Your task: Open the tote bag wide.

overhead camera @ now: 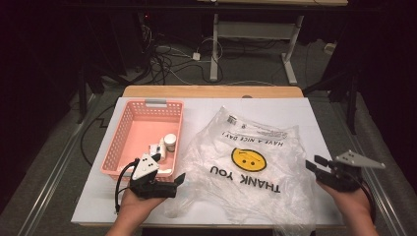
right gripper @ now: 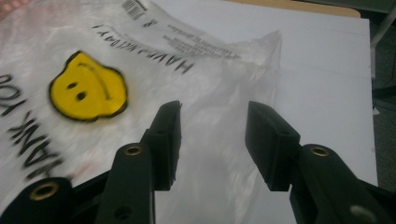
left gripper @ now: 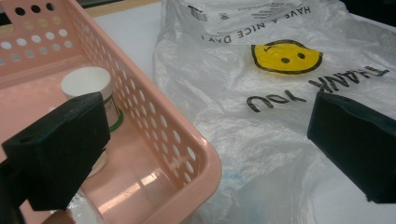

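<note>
- I am working at a white-topped desk [overhead camera: 305, 118], seen from above, with tongs in each hand.
- A clear plastic bag [overhead camera: 246, 167] lies flat and crumpled across the middle and right of the desk. It carries a yellow smiley face and the words "THANK YOU", upside down from my side.
- A pink perforated basket [overhead camera: 127, 129] sits just left of the bag, touching its edge. Inside, near the front right corner, stands a small white-capped jar [overhead camera: 170, 142] beside some other small white items I cannot make out.
- My left tongs [overhead camera: 178, 180] rest at the bag's near left corner, by the basket's front rim. In the left gripper view their jaws stand wide apart, one over the basket, one over the bag, gripping nothing.
- My right tongs [overhead camera: 314, 163] hover at the bag's right edge, jaws parted, with bag film beneath them but nothing pinched.
- My judgement: the step in hand is opening the bag so the basket's items can go in.
- To do it well, I would lower each pair of tongs onto a single layer of film at the mouth, pinch firmly, then lift and spread slowly, since thin plastic slips and clings.
</note>
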Demonstrator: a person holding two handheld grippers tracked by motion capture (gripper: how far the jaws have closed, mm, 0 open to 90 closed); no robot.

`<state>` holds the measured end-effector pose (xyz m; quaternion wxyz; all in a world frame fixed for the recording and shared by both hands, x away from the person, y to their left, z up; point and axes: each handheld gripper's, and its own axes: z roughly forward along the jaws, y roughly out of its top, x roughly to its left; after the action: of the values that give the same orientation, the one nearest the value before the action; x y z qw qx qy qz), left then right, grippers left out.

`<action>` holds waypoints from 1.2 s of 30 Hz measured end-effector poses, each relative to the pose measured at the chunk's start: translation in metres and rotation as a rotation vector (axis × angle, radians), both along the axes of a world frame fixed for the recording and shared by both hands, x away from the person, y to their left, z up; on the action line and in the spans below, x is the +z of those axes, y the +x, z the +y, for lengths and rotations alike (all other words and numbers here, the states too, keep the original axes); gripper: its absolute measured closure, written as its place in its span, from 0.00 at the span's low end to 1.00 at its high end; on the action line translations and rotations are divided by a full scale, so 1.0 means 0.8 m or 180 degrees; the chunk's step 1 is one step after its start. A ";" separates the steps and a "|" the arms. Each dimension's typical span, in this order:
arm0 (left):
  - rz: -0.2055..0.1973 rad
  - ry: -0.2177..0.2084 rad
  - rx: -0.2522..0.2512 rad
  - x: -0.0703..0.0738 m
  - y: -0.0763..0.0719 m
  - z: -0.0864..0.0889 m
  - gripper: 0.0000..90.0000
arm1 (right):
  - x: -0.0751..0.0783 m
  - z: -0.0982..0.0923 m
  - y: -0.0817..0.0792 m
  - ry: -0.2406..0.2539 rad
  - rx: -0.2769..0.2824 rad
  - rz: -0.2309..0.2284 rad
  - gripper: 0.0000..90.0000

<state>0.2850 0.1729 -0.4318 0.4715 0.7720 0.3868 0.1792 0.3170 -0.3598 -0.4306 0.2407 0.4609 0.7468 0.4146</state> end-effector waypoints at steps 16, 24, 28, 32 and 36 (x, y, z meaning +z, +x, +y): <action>0.0000 -0.0027 -0.0015 0.007 -0.003 0.012 0.00 | -0.015 0.010 0.178 0.0049 -0.0168 0.0309 0.34; -0.0115 -0.0070 0.0050 0.007 -0.007 0.016 0.00 | -0.053 0.019 0.210 -0.0197 0.0098 0.0757 0.31; -0.0103 -0.0066 0.0064 0.006 -0.006 0.018 0.00 | -0.052 0.026 0.202 -0.0388 0.0304 0.0654 0.61; -0.0076 -0.0080 0.0069 0.005 -0.006 0.017 0.00 | -0.050 0.034 0.195 -0.0508 0.0463 0.0630 0.86; -0.0083 -0.0044 0.0044 0.006 -0.007 0.014 0.00 | -0.050 0.036 0.193 -0.0451 0.0520 0.0663 0.99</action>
<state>0.2793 0.1838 -0.4273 0.4807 0.7636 0.3871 0.1898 0.4714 -0.3306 -0.4707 0.1594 0.4210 0.8301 0.3290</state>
